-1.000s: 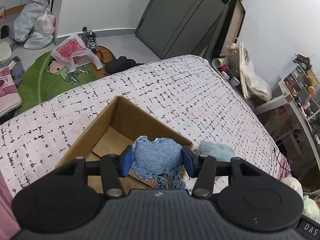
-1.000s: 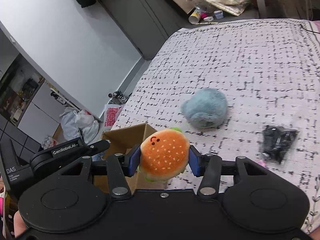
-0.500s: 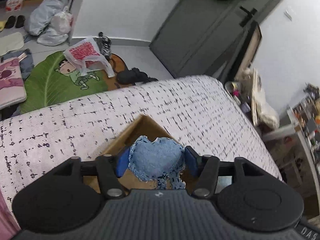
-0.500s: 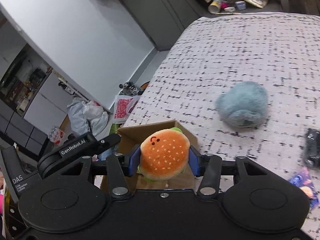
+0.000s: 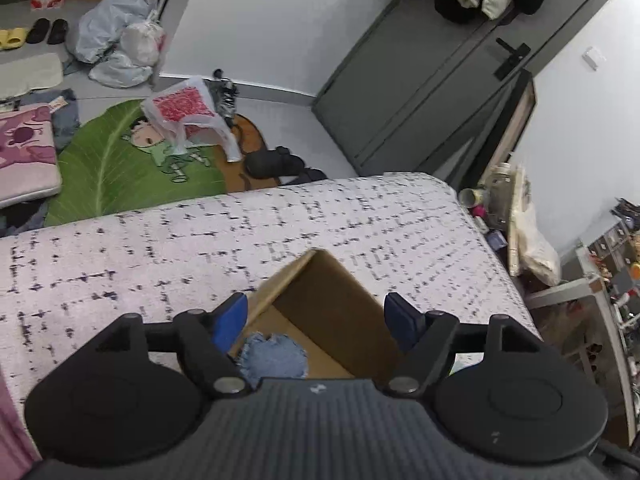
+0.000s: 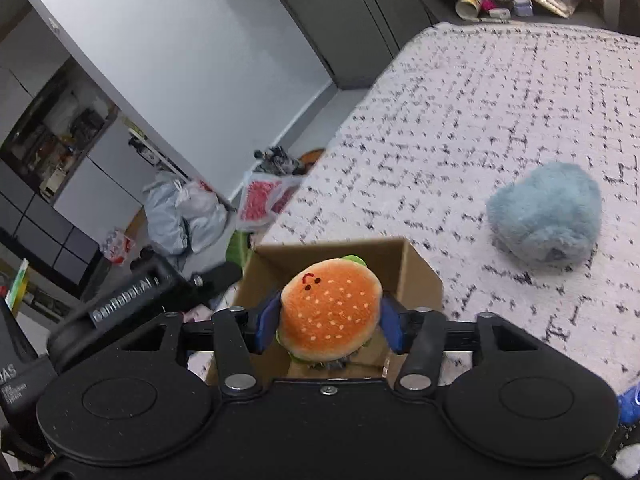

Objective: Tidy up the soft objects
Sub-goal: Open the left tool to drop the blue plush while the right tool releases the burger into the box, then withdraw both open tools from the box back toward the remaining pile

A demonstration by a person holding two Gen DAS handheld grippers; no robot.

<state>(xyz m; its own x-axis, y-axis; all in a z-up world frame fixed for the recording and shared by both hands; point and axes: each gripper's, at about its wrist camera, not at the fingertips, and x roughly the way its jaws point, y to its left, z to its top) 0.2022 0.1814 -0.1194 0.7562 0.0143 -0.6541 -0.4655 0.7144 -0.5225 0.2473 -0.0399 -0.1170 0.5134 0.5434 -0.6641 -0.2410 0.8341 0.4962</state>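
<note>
An open cardboard box (image 5: 320, 304) sits on the speckled bed (image 5: 160, 248). A blue denim heart cushion (image 5: 272, 358) lies on the box floor. My left gripper (image 5: 316, 316) is open and empty above the box. My right gripper (image 6: 330, 322) is shut on an orange plush burger (image 6: 330, 316) and holds it over the box (image 6: 412, 276). A fluffy light-blue plush (image 6: 544, 216) lies on the bed to the right of the box. The left gripper's body (image 6: 120, 300) shows at the left of the right wrist view.
The bed's far edge drops to a floor with a green leaf mat (image 5: 112, 164), plastic bags (image 5: 120, 48) and dark shoes (image 5: 276, 162). A grey wardrobe (image 5: 420, 80) stands behind. Clutter and a shelf (image 5: 592, 280) lie at the bed's right.
My left gripper opened and let the denim heart drop into the box. My right gripper carried the burger left until it came over the box.
</note>
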